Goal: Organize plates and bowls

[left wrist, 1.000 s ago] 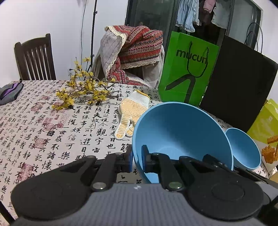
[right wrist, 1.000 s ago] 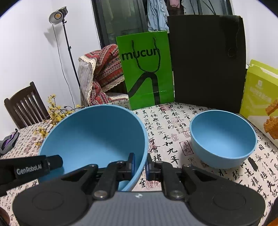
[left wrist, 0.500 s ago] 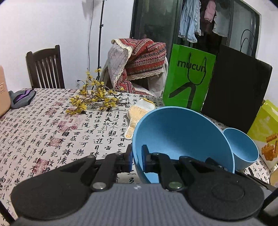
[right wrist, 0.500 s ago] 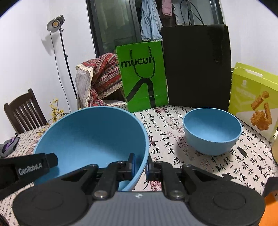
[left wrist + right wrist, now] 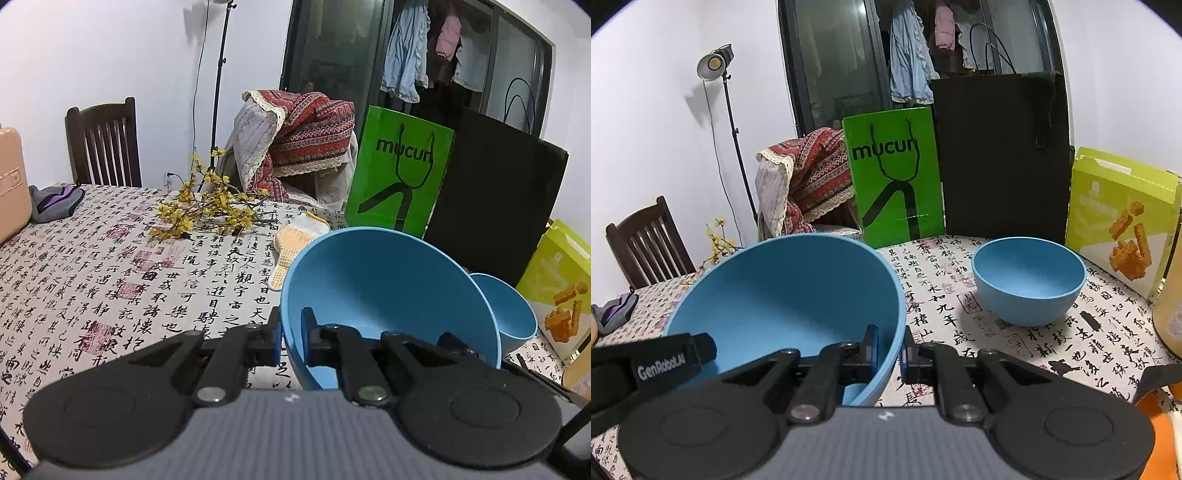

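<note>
Blue big bowl point(image 5: 783, 295) carried by two grippers.
Left gripper point(image 5: 291, 338) and right gripper point(image 5: 889, 350) pinch opposite rims (for balance), near the small bowl point(image 5: 1028, 280).

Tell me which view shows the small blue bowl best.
The right wrist view: the small blue bowl stands whole on the tablecloth, rim, inside and outer wall all visible. In the left wrist view only part of it shows, the rest hidden behind the large blue bowl.
</note>
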The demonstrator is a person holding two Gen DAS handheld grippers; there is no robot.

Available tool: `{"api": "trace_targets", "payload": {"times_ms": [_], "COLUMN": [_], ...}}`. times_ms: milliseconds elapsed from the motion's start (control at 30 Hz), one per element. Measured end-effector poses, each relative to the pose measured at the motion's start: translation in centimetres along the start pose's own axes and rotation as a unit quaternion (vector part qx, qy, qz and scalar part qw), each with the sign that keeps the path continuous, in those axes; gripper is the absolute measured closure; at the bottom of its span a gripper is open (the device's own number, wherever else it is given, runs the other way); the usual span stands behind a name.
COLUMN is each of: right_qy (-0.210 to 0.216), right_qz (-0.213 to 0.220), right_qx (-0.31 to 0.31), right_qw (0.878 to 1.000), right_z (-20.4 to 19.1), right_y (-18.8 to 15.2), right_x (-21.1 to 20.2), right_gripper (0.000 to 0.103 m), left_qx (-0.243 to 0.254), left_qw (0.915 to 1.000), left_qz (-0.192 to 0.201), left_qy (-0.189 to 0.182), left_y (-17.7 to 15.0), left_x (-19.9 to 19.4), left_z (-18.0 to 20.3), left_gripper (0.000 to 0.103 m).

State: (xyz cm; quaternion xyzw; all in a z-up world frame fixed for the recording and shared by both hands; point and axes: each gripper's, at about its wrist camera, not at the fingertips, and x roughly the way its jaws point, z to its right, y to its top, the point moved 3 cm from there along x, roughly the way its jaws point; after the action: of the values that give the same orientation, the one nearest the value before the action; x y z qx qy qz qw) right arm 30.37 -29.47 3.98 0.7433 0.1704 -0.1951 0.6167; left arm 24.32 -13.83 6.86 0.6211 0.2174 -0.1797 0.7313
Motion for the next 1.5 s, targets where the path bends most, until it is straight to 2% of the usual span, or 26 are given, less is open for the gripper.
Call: {"api": "trace_targets", "payload": {"times_ms": [1500], "right_qy": [0.014], "right_qz": [0.012], "right_qx": [-0.028], "right_qw": [0.999], "right_z": [-3.1], "right_y": [-2.4], "right_x": [-4.9], "right_gripper": [0.092], "left_qx": [-0.036], "left_qw": [0.9993], "left_qz": [0.013], "left_qy": [0.0], "left_y": [-1.9], "left_x": [-4.8], "left_z": [-4.1], "left_gripper": [0.093]}}
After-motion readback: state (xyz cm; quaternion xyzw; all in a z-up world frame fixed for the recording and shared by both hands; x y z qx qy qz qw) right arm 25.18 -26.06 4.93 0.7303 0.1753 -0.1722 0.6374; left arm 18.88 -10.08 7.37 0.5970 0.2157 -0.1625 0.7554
